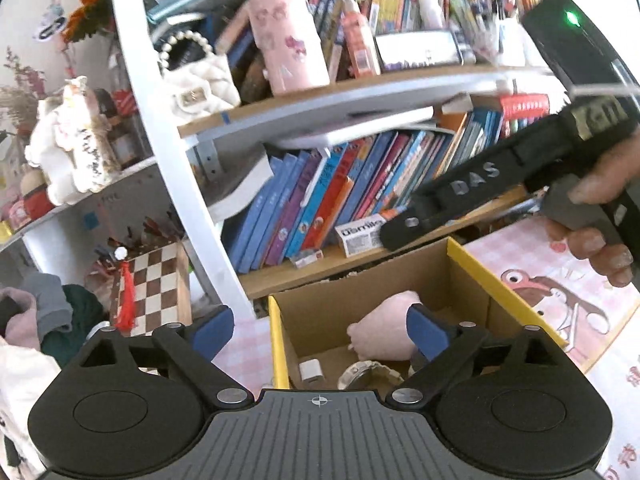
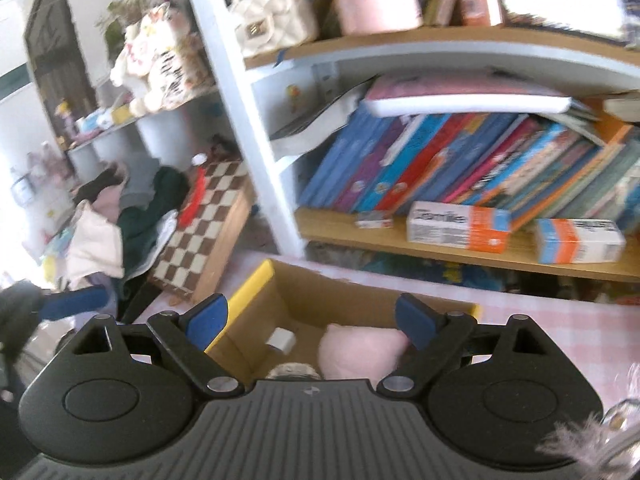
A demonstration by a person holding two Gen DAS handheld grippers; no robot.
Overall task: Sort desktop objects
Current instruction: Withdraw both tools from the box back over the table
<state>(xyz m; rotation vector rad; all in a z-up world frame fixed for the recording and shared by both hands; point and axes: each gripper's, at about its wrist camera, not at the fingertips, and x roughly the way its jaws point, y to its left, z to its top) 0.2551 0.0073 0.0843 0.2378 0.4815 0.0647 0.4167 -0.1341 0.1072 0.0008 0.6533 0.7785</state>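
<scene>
A cardboard box with yellow rim (image 1: 277,344) (image 2: 250,286) stands on the pink checked desk. Inside it lie a pink plush toy (image 1: 380,334) (image 2: 360,350), a small white cube (image 1: 312,370) (image 2: 282,340) and a round ridged object (image 1: 370,374) (image 2: 294,372). My left gripper (image 1: 318,330) is open and empty above the box's left wall. My right gripper (image 2: 312,322) is open and empty above the box. The right gripper's body, held in a hand (image 1: 520,172), shows in the left wrist view above the box's far right.
A white bookshelf with books (image 1: 340,196) (image 2: 460,168) stands behind the box. Orange-white cartons (image 2: 460,226) lie on its lower shelf. A chessboard (image 1: 154,292) (image 2: 200,224) and clothes (image 1: 60,320) are to the left. A cartoon desk mat (image 1: 560,292) lies to the right.
</scene>
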